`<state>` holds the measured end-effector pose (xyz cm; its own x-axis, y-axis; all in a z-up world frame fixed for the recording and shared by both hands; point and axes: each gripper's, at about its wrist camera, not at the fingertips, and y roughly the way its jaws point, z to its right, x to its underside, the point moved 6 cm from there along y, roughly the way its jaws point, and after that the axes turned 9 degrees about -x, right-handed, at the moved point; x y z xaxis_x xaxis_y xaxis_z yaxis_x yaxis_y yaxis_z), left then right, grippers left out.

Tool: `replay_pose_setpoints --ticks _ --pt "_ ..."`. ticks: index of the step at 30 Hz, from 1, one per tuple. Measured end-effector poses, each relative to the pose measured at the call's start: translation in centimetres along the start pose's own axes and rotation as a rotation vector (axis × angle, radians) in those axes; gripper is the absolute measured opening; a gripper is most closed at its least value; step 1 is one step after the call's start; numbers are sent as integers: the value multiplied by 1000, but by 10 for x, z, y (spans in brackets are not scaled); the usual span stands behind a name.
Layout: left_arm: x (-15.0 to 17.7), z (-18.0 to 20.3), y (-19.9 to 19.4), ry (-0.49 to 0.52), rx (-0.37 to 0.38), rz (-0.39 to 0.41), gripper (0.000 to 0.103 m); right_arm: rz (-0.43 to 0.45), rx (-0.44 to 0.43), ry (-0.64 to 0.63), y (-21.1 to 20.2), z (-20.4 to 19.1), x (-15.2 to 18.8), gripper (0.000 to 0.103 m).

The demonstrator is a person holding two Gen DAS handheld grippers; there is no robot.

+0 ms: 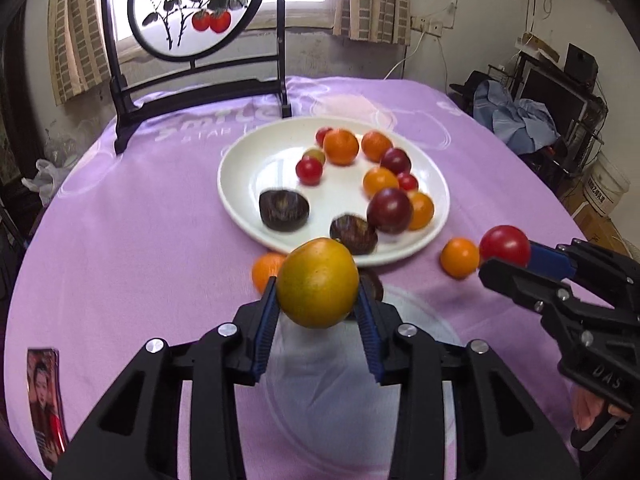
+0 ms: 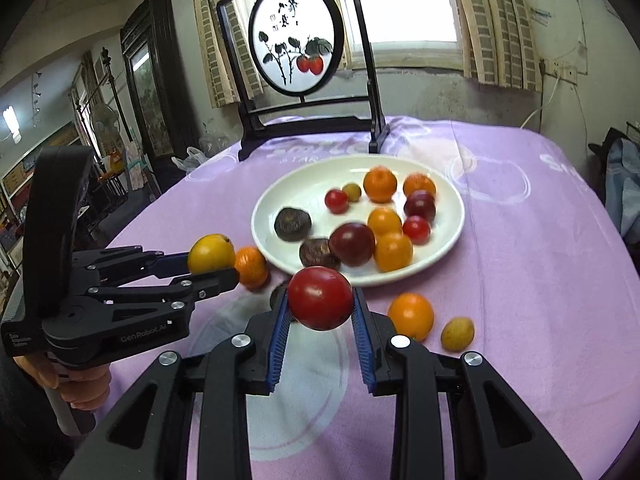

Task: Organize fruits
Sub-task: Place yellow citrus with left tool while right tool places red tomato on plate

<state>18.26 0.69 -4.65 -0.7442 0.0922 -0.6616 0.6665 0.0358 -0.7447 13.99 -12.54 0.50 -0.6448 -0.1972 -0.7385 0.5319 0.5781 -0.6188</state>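
A white plate point(image 1: 256, 152) point(image 2: 448, 200) on the purple cloth holds several fruits: oranges, red and dark plums, two dark brown ones. My left gripper point(image 1: 318, 292) point(image 2: 216, 264) is shut on a yellow-green fruit point(image 1: 318, 282) point(image 2: 211, 253) just in front of the plate's near rim. My right gripper point(image 2: 320, 308) point(image 1: 508, 256) is shut on a red tomato point(image 2: 320, 298) point(image 1: 505, 245) to the right of the plate. Loose on the cloth lie an orange point(image 1: 266, 270) point(image 2: 251, 266), another orange point(image 1: 459, 257) point(image 2: 411, 316) and a small yellow fruit point(image 2: 457, 333).
A black-framed round painted screen point(image 1: 192, 8) point(image 2: 296, 40) stands at the table's far edge behind the plate. A photo card point(image 1: 44, 392) lies at the near left. Clutter and shelves point(image 1: 560, 100) stand to the right of the table.
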Motion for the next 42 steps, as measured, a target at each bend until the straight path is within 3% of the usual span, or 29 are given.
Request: replay_pose_setpoints --ticks 8,11,20,21,26,30,42 --pt "-54 -6 31 -28 -31 -2 37 -18 17 -27 36 10 -38 31" --pt "-68 -13 53 -41 -79 -20 37 -37 28 -24 56 15 -45 31" --pt "-79 -24 103 -98 -69 -100 37 -77 48 -12 102 28 -52 33" --pt "-80 -25 106 -109 -59 -105 39 -68 50 -4 103 29 -52 37" --pt "-80 -21 94 -117 -40 -61 57 -55 32 12 96 30 -51 42" --pt "-77 -21 73 -118 -35 -20 68 -36 23 31 79 33 -50 53" --pt "-24 -44 41 -207 -21 -49 71 -12 13 59 32 23 -18 56"
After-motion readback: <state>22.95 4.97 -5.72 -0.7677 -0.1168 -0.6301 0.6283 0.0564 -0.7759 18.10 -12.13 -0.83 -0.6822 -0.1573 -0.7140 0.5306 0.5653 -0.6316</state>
